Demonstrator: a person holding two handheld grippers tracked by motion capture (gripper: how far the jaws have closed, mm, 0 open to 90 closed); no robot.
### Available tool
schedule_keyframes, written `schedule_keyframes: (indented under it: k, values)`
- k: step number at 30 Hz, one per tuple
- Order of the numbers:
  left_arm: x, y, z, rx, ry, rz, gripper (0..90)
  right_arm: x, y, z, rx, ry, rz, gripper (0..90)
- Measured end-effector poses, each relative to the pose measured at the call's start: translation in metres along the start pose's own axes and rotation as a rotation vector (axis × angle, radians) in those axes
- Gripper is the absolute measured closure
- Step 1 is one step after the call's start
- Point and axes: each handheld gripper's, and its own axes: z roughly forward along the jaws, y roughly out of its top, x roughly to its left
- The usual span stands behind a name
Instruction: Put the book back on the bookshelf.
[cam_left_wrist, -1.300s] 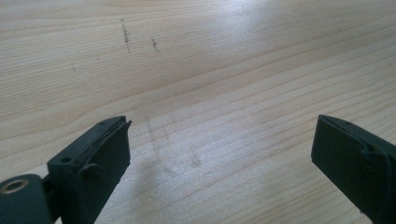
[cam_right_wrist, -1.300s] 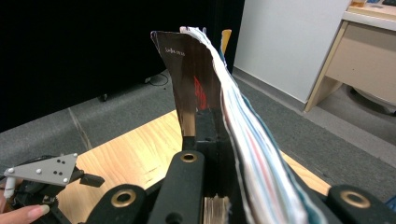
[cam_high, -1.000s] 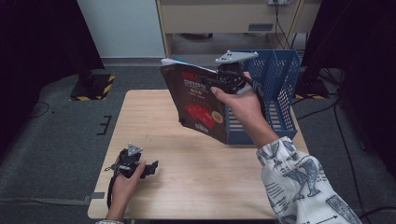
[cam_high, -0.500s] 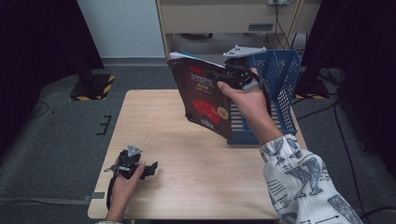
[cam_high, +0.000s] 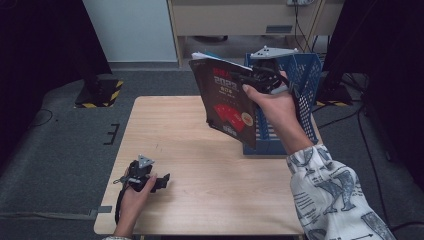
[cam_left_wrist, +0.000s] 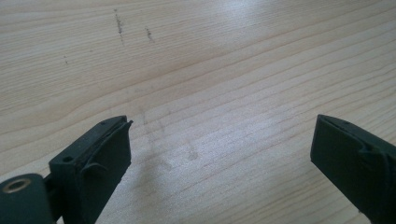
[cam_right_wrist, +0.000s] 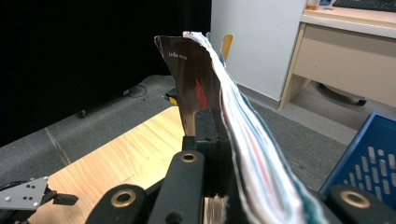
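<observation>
A person's right gripper (cam_high: 257, 80) clamps a dark-covered 2023 magazine (cam_high: 225, 102) near its top edge and holds it upright above the wooden table (cam_high: 200, 185), at about 1 o'clock from the table's middle and just beside the blue slotted basket (cam_high: 305, 75) standing at 2 o'clock. In the right gripper view the 2 black jaws are shut hard on the magazine (cam_right_wrist: 205, 84), whose pages (cam_right_wrist: 243, 130) fan and bow away from the cover on the far side of the grip. The left gripper (cam_high: 162, 181) rests low at 7 o'clock, well apart from the work, its jaws spread wide over bare wood with nothing between them. The risk, as it looks here, is a loose hold: with only a narrow strip pinched, the limp bulk could sag, slide out of the pads or tear. Its hanging lower corner could also catch the basket's near wall, buckling pages or tipping the basket, if lowered without first clearing the rim.
</observation>
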Motion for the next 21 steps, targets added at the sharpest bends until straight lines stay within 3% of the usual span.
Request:
schedule_keyframes:
  k: [21]
  values:
    - [-0.003,-0.002,0.008,0.031,-0.011,0.013,3.6,-0.022,0.000,-0.036,-0.024,-0.045,0.004,87.0]
